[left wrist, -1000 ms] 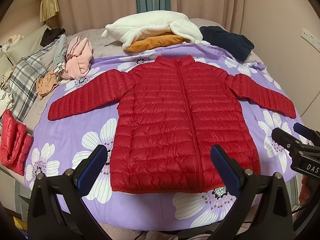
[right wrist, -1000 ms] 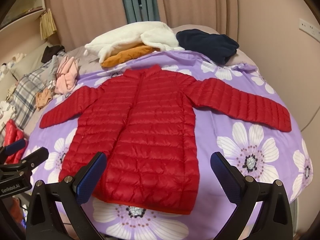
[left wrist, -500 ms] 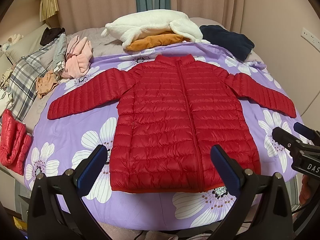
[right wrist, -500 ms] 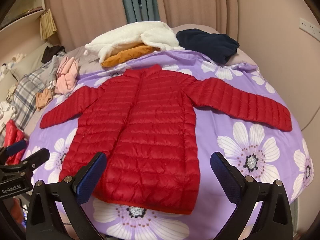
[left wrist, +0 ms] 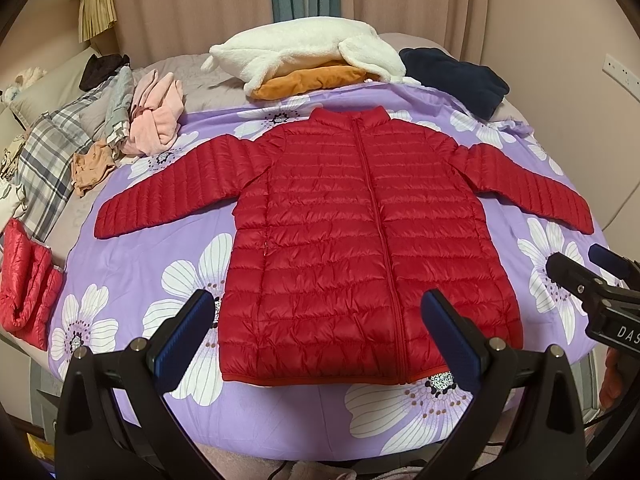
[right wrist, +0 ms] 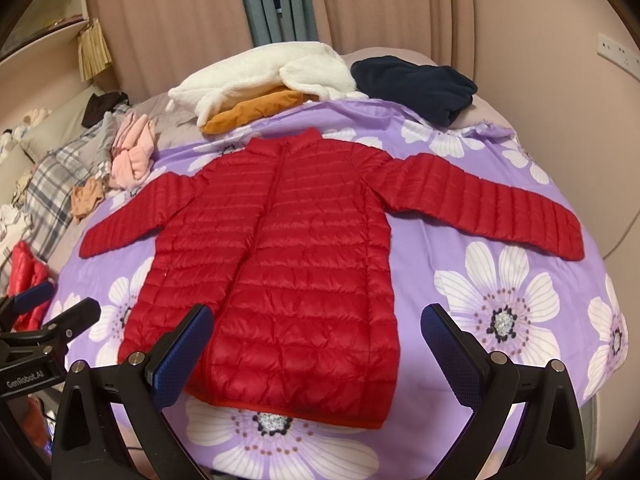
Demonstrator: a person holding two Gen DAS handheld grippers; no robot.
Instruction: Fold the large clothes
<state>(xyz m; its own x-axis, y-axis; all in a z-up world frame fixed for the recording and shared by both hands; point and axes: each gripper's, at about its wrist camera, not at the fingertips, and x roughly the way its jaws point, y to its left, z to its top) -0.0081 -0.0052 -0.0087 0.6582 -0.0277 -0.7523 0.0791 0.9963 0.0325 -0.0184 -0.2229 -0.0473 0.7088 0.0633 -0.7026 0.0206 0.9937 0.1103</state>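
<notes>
A red quilted puffer jacket (left wrist: pixel 360 240) lies flat and zipped on the purple flowered bedspread (left wrist: pixel 152 248), collar far, hem near, both sleeves spread out sideways. It also shows in the right wrist view (right wrist: pixel 280 264). My left gripper (left wrist: pixel 316 332) is open and empty, held above the hem near the bed's front edge. My right gripper (right wrist: pixel 316 344) is open and empty, above the hem's right part. Each gripper shows at the edge of the other's view, the right one (left wrist: pixel 592 280) and the left one (right wrist: pixel 44 312).
A white fleece on an orange garment (left wrist: pixel 308 64) and a navy garment (left wrist: pixel 456 76) lie at the bed's far end. Pink clothes (left wrist: pixel 156 116), a plaid cloth (left wrist: pixel 44 164) and a folded red jacket (left wrist: pixel 24 280) lie on the left. Curtains and wall stand behind.
Both grippers have shifted very slightly; the jacket has not moved and both grippers stay open.
</notes>
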